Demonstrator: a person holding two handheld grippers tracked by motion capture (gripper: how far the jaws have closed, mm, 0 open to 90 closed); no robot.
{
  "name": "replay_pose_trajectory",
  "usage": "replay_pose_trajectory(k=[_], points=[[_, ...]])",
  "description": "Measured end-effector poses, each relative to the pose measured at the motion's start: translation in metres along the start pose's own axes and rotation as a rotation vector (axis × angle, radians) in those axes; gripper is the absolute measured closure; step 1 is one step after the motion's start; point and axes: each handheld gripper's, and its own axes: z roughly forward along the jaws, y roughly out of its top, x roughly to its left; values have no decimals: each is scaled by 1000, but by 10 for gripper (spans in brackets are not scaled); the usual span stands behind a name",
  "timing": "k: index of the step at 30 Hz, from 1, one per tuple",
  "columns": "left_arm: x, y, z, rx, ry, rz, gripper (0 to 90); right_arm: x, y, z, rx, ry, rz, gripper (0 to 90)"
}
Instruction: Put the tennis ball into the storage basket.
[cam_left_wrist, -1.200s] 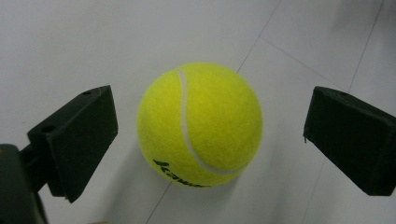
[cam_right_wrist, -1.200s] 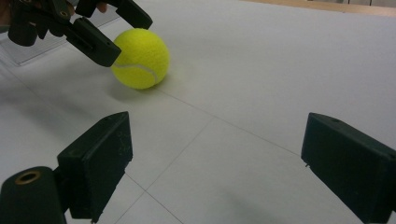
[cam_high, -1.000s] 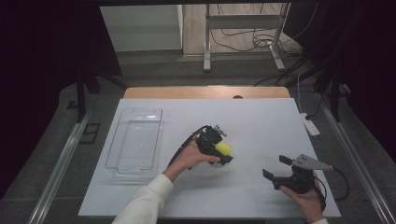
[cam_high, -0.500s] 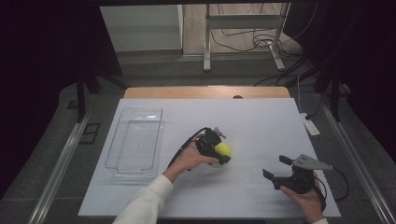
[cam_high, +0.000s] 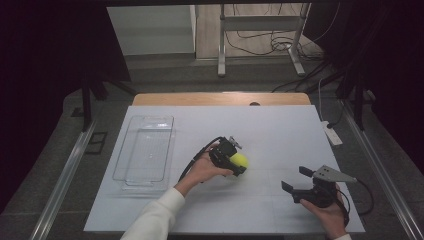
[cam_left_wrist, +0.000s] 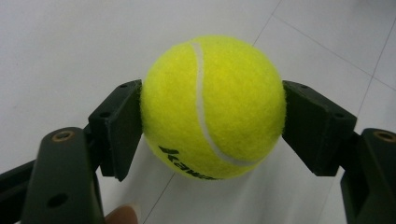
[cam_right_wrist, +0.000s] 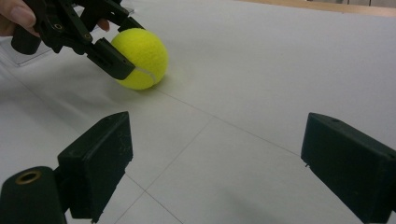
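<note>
Tabletop (cam_high: 280, 125): was covered by a white sheet with faint fold lines; a bare wooden strip showed along the far edge; it carried every item named below.
Clear tray (cam_high: 145, 150): lay flat on the left part of the sheet; long side ran away from the person; well apart from the ball, to its left in the high view.
Right gripper (cam_high: 294, 186): was held low at the near right corner of the sheet; its fingers (cam_right_wrist: 100, 161) stood wide and released, with bare sheet between them; they pointed toward the ball, well short of it.
Left gripper (cam_high: 239, 161): sat near the middle of the sheet, in the person's left hand (cam_high: 205, 170), white sleeve behind it; its fingers (cam_left_wrist: 116, 128) had just been closing and were clenched on the ball, one pad against each side.
Tennis ball (cam_left_wrist: 212, 107): yellow, with a white seam and black lettering low on its face; gripped between the left fingers near the middle of the tabletop; in the right gripper view (cam_right_wrist: 140, 57) its underside rested on the sheet, a soft shadow beside it.
</note>
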Motion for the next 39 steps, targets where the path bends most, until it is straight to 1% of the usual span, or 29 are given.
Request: replay_pose_trajectory(k=[4, 7, 12, 14, 19, 20, 22, 29, 34, 39], points=[[-2, 0, -5, -21, -2, -2, 263, 0, 0, 0, 1, 0, -1, 92], [-3, 0, -10, -30, -3, 13, 263, 0, 0, 0, 1, -1, -1, 92], [-5, -1, -15, -48, 2, 18, 263, 1, 0, 0, 2, -1, 0, 92], [-6, -1, -17, -57, 1, 14, 263, 0, 0, 0, 1, -2, -1, 92], [-8, -2, -23, -80, 6, 25, 263, 1, 0, 0, 2, -2, 0, 92], [-8, -3, -24, -93, 4, 18, 263, 0, 0, 0, 1, -2, -1, 92], [-8, -3, -25, -97, 7, 21, 263, 0, 0, 0, 2, -3, -1, 93], [-10, -7, -35, -135, 6, 20, 263, 1, 0, 0, 2, -3, -1, 93], [-12, -12, -41, -170, 2, 22, 263, 0, 0, 0, 2, -4, 1, 94], [-12, -14, -44, -189, 5, 22, 263, 1, 0, 0, 4, -5, 0, 94]])
